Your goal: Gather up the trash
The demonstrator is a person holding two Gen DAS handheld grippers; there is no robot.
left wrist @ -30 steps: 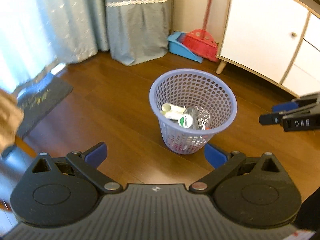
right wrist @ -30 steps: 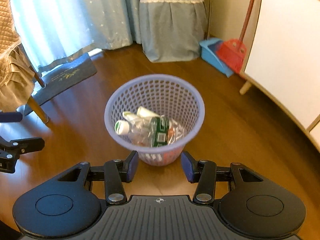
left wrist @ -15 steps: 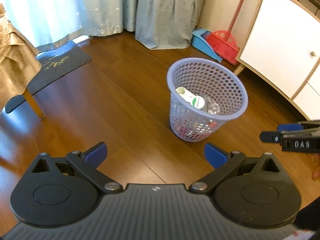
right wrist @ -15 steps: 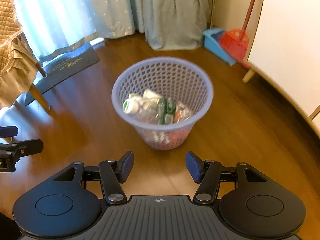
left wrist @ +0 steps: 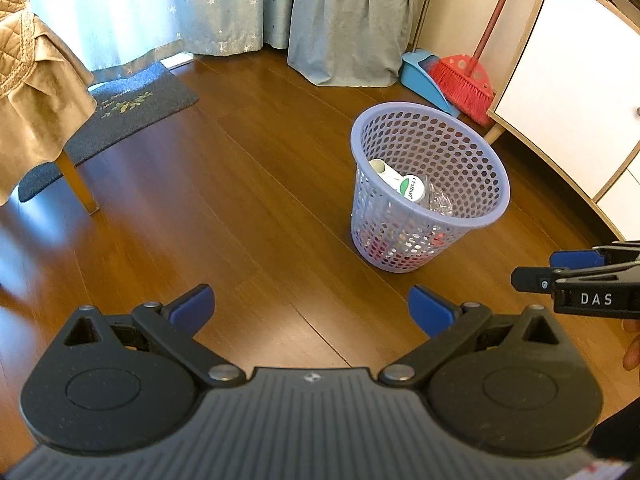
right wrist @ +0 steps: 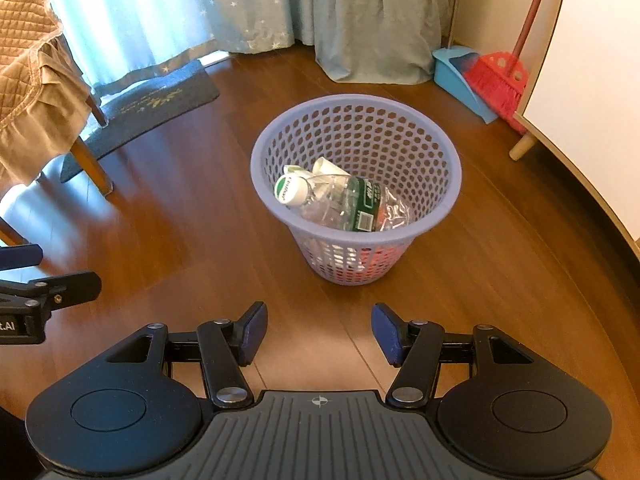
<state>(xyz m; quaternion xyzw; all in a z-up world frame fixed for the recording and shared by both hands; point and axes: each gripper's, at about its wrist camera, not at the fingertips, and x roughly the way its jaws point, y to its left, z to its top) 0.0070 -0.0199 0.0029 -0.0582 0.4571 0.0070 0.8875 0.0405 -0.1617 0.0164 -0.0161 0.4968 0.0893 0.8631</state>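
A lilac mesh wastebasket [right wrist: 356,98] stands on the wooden floor, ahead of both grippers. A crushed clear plastic bottle [right wrist: 344,200] with a green label and white cap lies inside it, on top of other trash. From the left wrist view the wastebasket [left wrist: 384,240] sits ahead and to the right, with the bottle's cap [left wrist: 412,188] showing. My left gripper [left wrist: 310,304] is open wide and empty above bare floor. My right gripper [right wrist: 319,328] has been opening; its jaws stand apart with nothing between them, just short of the basket's foot.
A chair with a beige quilted cover [left wrist: 36,80] and a dark doormat [left wrist: 132,112] are on the left. Blue curtains hang behind. A blue dustpan and red broom [left wrist: 464,84] lean by a white cabinet [left wrist: 572,72] on the right.
The right jaws have widened. In the left wrist view the basket has shifted from straight ahead to the right and farther off. In the right wrist view it has also drawn away from the fingertips.
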